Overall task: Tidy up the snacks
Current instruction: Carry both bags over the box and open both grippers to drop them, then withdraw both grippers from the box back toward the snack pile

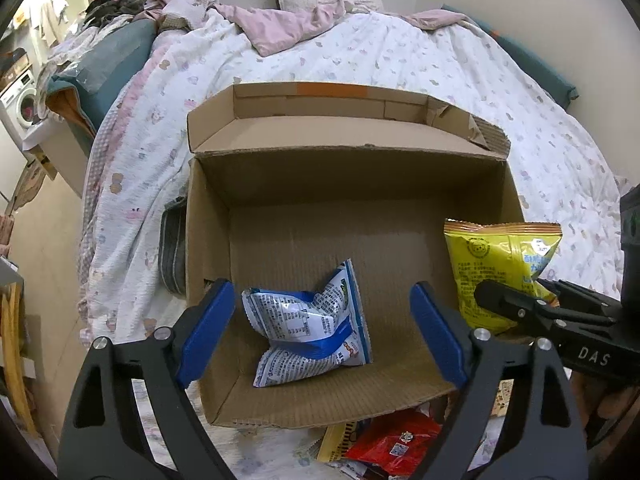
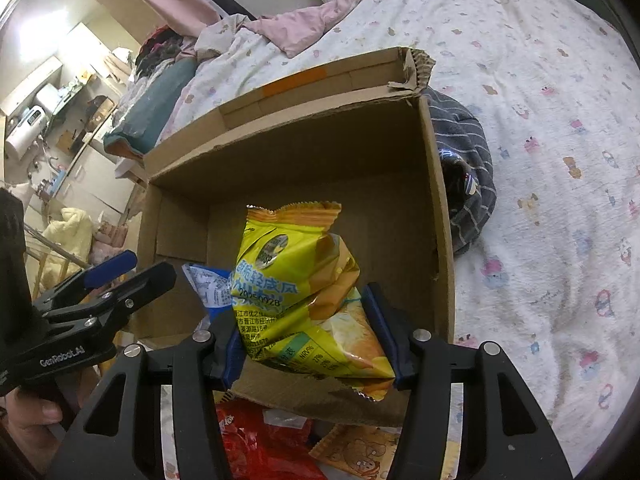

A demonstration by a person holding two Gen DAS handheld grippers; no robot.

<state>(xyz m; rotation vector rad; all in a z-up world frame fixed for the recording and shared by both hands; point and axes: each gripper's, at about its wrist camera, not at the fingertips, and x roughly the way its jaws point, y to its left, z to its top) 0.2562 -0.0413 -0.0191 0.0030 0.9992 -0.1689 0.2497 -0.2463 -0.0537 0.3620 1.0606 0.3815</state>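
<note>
Between the right gripper's (image 2: 310, 334) blue pads, the yellow snack bag (image 2: 308, 296) is clamped at its lower half, its crimped top pointing forward over the near wall of the cardboard box (image 2: 436, 208); I judge it is held there to be dropped inside. Ahead of the left gripper (image 1: 322, 328), whose pads stand wide apart and hold nothing, the blue-and-white bag (image 1: 310, 328) lies crumpled on the box floor. Below both grippers, a red packet (image 2: 256, 440) waits on the bed (image 1: 440, 52).
</note>
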